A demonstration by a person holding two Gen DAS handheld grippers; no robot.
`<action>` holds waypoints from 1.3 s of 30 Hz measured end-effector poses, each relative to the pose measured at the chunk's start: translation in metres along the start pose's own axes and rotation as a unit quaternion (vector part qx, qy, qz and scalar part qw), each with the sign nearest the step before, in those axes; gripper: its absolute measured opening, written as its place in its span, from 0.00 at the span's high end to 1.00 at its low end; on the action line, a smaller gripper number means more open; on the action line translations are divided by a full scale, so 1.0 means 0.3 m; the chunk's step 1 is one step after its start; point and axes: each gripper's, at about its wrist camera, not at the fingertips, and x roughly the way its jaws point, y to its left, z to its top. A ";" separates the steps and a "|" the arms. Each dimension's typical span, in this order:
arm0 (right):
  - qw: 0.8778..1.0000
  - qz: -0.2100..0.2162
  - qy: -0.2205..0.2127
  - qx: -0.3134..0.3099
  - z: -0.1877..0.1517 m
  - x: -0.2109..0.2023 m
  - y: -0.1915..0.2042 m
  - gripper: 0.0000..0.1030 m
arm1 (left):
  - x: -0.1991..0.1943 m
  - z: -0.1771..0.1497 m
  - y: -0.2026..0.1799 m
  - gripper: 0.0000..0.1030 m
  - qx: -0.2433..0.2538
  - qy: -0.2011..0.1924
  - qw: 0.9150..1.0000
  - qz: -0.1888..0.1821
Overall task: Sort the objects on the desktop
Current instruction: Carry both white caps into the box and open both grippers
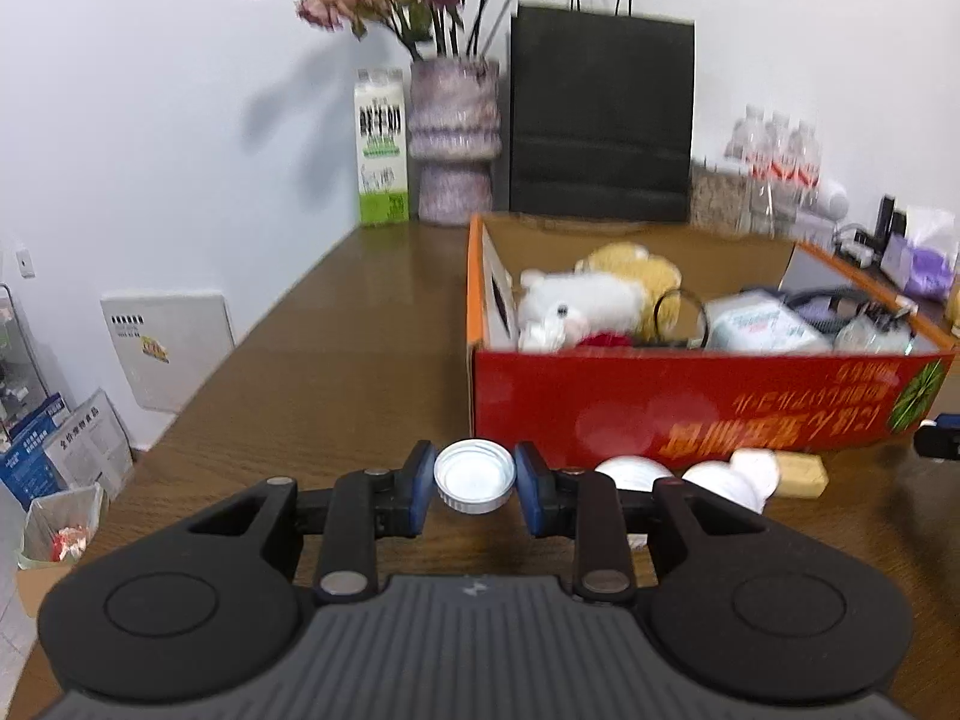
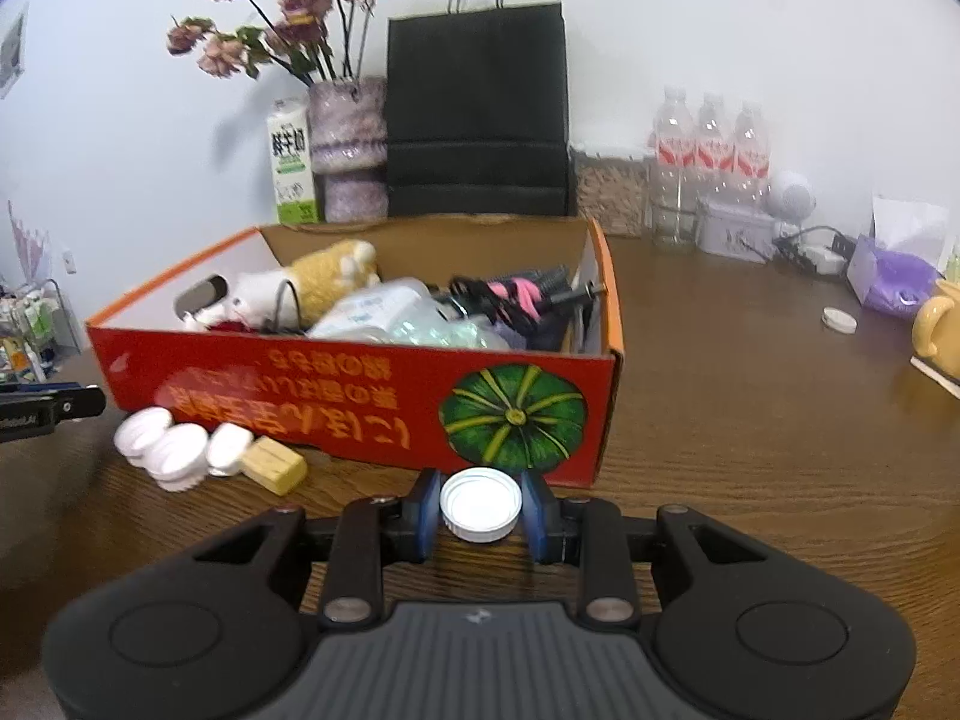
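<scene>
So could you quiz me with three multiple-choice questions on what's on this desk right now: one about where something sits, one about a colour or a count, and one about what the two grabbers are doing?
1. Where is the black paper bag?
A. Inside the red box
B. Standing at the wall behind the red box
C. Lying flat at the desk's front edge

2. What colour is the cap in the left gripper?
A. White
B. Green
C. Black

3. What state is the right gripper in?
A. Wide open, nothing between its fingers
B. Shut on a plush toy
C. Shut on a white cap

Answers:
1. B: the bag stands upright against the wall, beyond the box's far rim.
2. A: the round cap between the blue pads is white.
3. C: both blue pads press a white cap's sides.
</scene>
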 end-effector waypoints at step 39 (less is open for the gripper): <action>0.998 0.004 -0.064 -0.003 0.315 0.297 0.010 0.73 | 0.314 0.261 -0.255 0.71 0.017 -0.037 0.999 -0.031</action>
